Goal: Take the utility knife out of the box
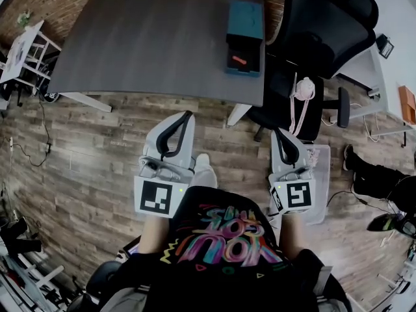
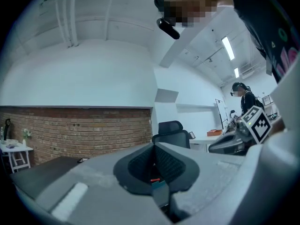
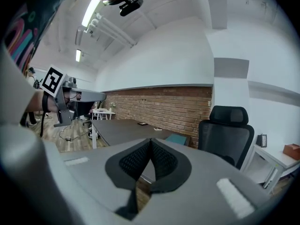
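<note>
Grey tabletop ahead of us: teal box at its right edge, small orange-red utility knife lying in its open compartment. Our left gripper and right gripper are closed, empty.

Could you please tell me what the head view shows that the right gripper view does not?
Only the head view: an orange item in the box's open compartment, and the right gripper's marker cube. Only the right gripper view: the ceiling lights, and its jaws shut with nothing between. Both: the table, the black chair and the left gripper.
</note>
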Tool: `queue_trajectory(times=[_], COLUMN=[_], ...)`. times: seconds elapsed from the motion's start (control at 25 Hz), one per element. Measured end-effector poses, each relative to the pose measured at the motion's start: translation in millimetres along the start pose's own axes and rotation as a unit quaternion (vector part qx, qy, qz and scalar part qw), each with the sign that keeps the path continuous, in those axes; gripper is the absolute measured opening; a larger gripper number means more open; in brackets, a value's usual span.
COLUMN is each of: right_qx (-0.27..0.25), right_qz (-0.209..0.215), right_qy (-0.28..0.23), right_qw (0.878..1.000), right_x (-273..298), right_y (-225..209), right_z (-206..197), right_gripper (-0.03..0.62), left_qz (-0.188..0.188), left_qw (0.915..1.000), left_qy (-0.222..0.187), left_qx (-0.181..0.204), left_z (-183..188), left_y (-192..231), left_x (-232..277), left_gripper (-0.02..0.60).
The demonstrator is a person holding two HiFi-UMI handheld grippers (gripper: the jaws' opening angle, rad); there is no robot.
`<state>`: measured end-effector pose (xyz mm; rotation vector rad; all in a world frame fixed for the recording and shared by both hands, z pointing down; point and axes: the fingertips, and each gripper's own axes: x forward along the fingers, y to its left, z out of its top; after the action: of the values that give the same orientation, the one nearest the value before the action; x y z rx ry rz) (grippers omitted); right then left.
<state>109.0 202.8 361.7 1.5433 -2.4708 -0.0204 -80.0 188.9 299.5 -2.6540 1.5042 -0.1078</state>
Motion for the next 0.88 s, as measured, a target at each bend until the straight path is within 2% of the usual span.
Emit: queue_trajectory(times=[0.48,0.6,0.88], right_qx=[0.016,0.025,0.019], right_qz=[-0.042,-0.055,-0.05], right_qy=[0.02,0.021,0.06], right_qw=[0.999,0.998,0.997], right_x=[82.8,97.9,115.9], right_y=[-11.0,-12.6,-4.7], right_z=[6.3,7.5,-6.5], right_gripper=[0.0,0.0,0.0], left_qz=[-0.029,-0.037,-0.042], left_qw=[0.9996,0.9992,0.9983], left_qy=[0.002,0.007,0.018], left_qx=[-0.003,-0.01,-0.037], left_z=[-13.9,-19.6,-39.0], left_y=[78.0,90.9,101.8], left_x=[53.4,61.2,74.3], left_gripper=[0.0,0.0,0.0])
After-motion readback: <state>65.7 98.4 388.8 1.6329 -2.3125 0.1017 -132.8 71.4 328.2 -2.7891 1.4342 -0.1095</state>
